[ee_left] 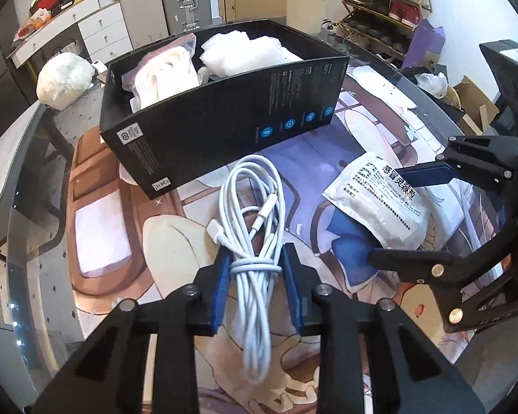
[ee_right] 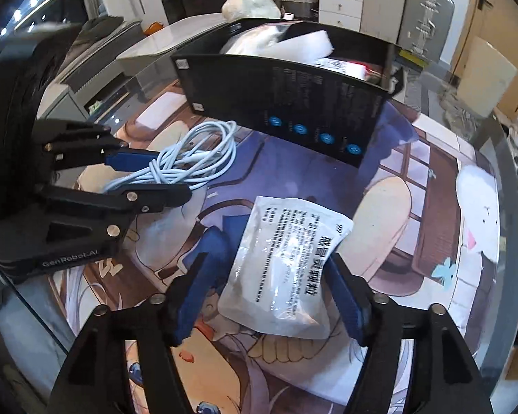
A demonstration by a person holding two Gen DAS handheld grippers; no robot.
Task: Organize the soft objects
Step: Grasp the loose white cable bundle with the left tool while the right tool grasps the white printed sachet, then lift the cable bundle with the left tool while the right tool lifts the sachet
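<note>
bright daylight, both views. strong fisheye bending, black vignette at corners. glare streaks on the glossy packet (ee_right: 286,269) and the glass worktop (ee_right: 500,179) rim. centre sharp, edges soft, slight motion blur upper left in right wrist view.

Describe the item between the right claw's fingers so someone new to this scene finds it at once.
Start at the black open box on the illustrated mat. In front of it lies a flat white sachet between the right claw fingers. Unlike the coiled white cable beside it, it bears black printed text.
</note>
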